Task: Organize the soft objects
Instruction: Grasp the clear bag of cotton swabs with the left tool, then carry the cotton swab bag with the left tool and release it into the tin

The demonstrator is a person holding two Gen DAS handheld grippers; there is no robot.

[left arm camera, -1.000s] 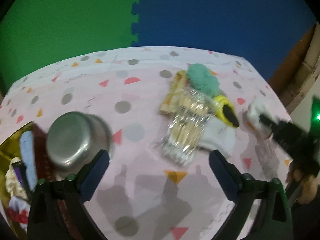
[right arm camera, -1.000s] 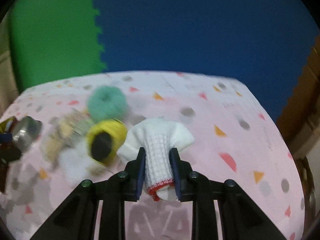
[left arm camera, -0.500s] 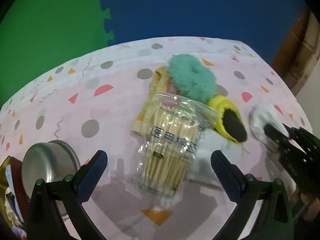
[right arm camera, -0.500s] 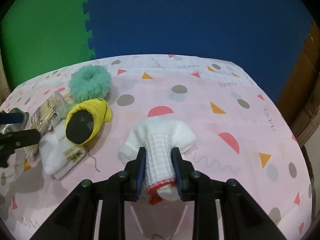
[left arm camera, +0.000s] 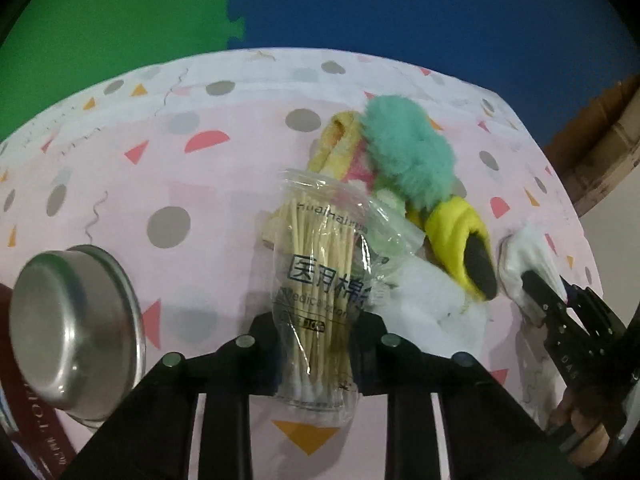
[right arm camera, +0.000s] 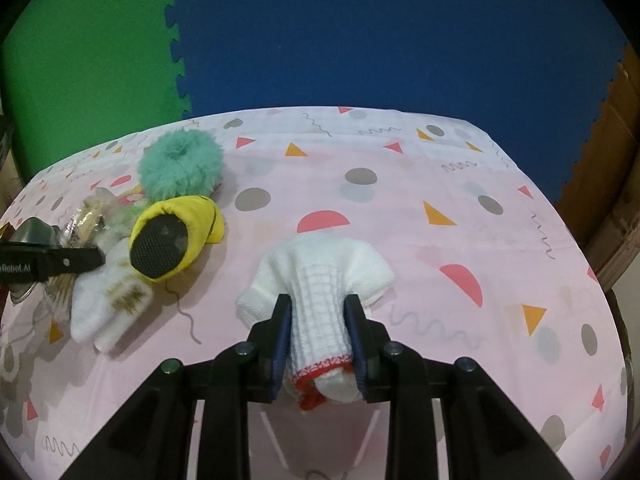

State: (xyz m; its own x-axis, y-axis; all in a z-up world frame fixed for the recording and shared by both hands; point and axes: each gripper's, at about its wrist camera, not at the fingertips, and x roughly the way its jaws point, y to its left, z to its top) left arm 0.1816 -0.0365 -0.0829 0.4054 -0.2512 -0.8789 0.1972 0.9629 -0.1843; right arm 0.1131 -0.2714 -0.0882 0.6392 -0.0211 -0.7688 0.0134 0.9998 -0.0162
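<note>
Two grips: left gripper, its jaws just closed, pinches the swab bag low, by its crinkly, slippery film; contents light, stiff. Right gripper clamps the soft glove at its cuff, palm lying ahead on the desk.

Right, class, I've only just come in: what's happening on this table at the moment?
A person works two handheld grippers. The left gripper has just closed on a clear bag of cotton swabs; the right gripper clamps a white knitted glove. A teal pompom, a yellow pouch and white socks lie heaped nearby.
</note>
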